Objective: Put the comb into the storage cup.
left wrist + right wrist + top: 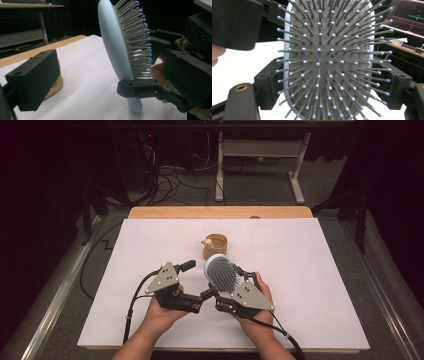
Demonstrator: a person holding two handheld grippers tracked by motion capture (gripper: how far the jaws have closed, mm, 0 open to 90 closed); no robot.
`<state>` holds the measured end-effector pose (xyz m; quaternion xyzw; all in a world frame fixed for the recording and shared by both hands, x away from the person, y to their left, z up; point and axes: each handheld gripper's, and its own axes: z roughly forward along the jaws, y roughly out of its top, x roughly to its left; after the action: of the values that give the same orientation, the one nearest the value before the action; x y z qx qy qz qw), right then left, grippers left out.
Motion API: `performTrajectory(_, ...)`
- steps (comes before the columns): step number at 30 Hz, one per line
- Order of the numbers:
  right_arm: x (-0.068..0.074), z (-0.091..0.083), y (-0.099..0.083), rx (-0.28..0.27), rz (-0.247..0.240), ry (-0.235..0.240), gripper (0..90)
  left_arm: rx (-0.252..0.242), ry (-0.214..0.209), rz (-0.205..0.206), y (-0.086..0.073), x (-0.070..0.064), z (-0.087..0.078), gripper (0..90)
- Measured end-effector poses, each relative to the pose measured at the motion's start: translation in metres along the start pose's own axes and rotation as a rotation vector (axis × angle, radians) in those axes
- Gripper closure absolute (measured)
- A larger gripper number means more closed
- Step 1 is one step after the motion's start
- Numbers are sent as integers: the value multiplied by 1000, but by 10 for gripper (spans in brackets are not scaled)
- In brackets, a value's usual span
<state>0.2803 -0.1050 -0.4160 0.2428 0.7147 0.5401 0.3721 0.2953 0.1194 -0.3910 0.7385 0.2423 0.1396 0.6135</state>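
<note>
Between the right claw's (332,87) jaws, an oval bristled hairbrush (329,57)

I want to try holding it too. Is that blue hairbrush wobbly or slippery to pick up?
Probably stiff: the hairbrush stands upright without bending, clamped by the right gripper. Its smooth, rounded back looks a bit slippery. Standing on its narrow handle end, it would likely tip over if let go.
</note>
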Motion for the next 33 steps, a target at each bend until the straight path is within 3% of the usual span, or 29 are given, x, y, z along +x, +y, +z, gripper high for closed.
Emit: performTrajectory(33,15,6,-1,14,-37,38,206,25,-5,-28,-2,5,2,23)
